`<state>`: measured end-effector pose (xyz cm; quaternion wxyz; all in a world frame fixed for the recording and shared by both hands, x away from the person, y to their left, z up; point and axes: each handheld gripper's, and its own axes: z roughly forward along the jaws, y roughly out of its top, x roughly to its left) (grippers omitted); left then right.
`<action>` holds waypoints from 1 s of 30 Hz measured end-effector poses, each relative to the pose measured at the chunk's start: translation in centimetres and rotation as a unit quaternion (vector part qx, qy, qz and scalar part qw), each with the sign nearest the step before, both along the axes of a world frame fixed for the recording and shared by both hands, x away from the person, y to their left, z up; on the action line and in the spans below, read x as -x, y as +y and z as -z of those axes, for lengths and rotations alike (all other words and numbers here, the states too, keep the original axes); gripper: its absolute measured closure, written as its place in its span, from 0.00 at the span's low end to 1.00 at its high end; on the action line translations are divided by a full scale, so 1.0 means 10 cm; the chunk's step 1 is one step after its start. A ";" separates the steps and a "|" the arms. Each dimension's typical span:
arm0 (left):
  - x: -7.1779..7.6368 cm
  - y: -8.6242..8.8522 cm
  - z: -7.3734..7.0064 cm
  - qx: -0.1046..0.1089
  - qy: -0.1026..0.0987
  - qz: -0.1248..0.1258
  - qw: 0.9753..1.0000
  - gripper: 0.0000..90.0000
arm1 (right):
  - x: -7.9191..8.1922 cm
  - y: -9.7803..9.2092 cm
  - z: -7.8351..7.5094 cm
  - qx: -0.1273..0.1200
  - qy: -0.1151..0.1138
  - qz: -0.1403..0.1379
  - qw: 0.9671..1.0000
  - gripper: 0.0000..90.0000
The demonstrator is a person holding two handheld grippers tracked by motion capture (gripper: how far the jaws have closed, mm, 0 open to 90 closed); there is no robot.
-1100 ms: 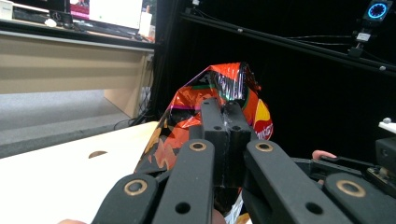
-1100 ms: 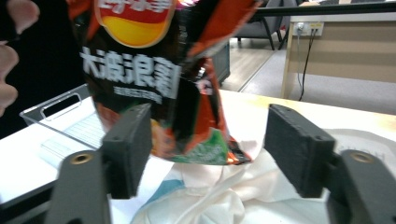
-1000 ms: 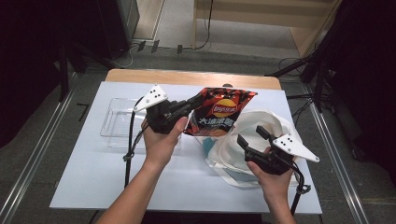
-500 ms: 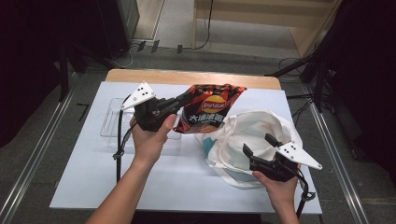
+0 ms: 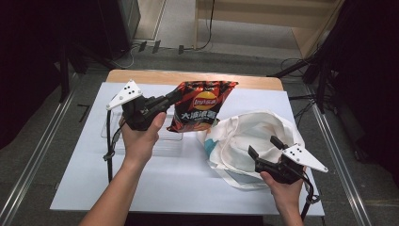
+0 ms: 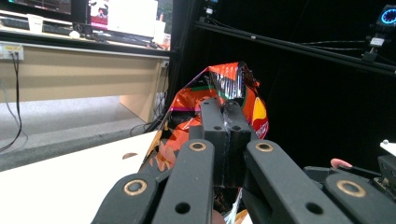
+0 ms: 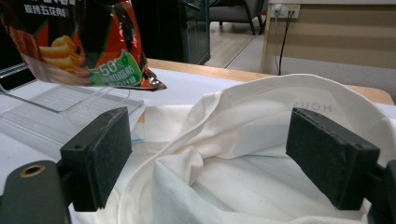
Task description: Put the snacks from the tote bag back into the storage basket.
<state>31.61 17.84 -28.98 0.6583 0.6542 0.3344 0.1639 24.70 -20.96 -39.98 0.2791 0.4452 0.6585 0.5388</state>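
Cloth of the white tote bag (image 5: 251, 143) is seen nearest, slumped toward the near right corner of the table (image 5: 155, 188), with its mouth gaping away from the person. At its near rim the right gripper (image 5: 263, 149) is held with jaws spread wide, nothing clasped; in the right gripper view the bag's folds (image 7: 261, 154) are framed between the two pads. Farther in, a clear plastic tray (image 5: 164, 139) is laid left of centre. Above it the crisp packet (image 5: 202, 106) is carried clear of the table, pinched at its left edge by the left gripper (image 5: 171, 97), whose jaws are pressed tight on the foil (image 6: 229, 84). For the packing to go well, the bag's rim should first be gripped and lifted so the mouth is kept wide; the packet is best lowered bottom-first, released only once well inside.
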 end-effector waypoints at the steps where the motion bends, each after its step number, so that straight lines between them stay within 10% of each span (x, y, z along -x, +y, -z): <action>1: 0.00 0.03 -0.01 -0.002 0.000 -0.002 1.000 1.00 | 0.01 -0.01 0.01 -0.001 0.000 0.000 1.000 0.17; 30: 0.01 0.65 -0.05 -0.015 -0.004 -0.042 0.999 1.00 | -0.01 0.01 0.06 0.002 0.010 -0.004 1.000 0.17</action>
